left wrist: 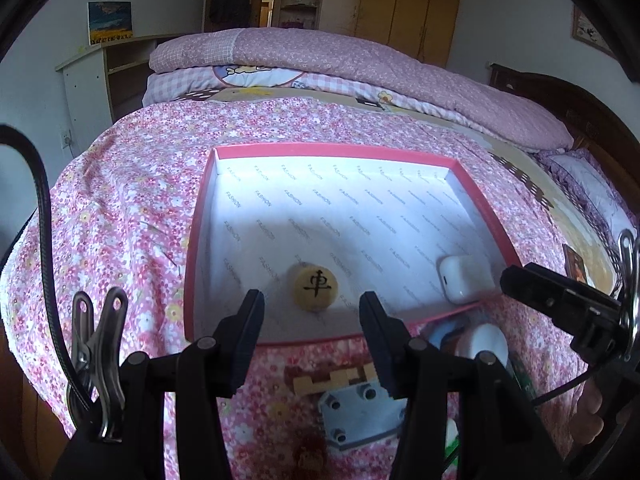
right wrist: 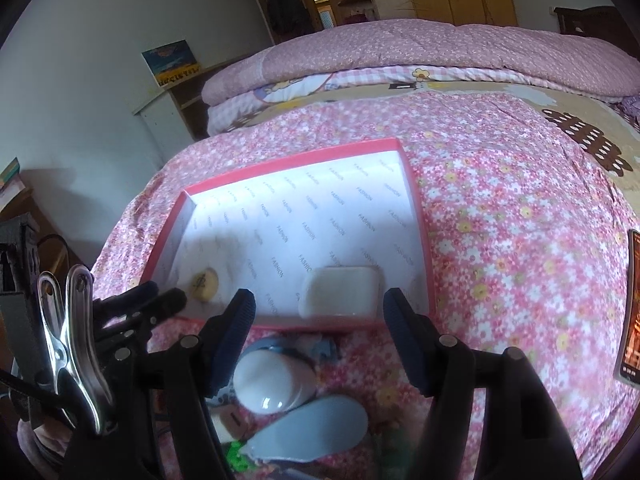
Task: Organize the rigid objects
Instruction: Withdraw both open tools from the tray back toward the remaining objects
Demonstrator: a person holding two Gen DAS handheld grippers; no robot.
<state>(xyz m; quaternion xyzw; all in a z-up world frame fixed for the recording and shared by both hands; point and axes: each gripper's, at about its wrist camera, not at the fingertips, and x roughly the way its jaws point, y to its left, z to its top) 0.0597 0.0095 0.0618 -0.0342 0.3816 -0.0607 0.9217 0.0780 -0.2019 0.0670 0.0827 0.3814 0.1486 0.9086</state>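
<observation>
**Two pieces boxed, clutter outside**

The pink-rimmed cardboard box (left wrist: 486,204), paper-lined, fills mid-frame, holding a round wooden chess piece (left wrist: 313,286) and a glossy white earbud case (right wrist: 341,291). Left gripper (left wrist: 311,332) and right gripper (right wrist: 319,334) both gape, empty. Only the left view shows the wooden block puzzle (left wrist: 332,380), bottom centre.

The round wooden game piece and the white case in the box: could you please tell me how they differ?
The game piece is a tan round disc with a black character on top; the white case is a plain, glossy rounded rectangle. The game piece is smaller than the white case. Both lie untouched inside the pink box, near its front wall.
</observation>
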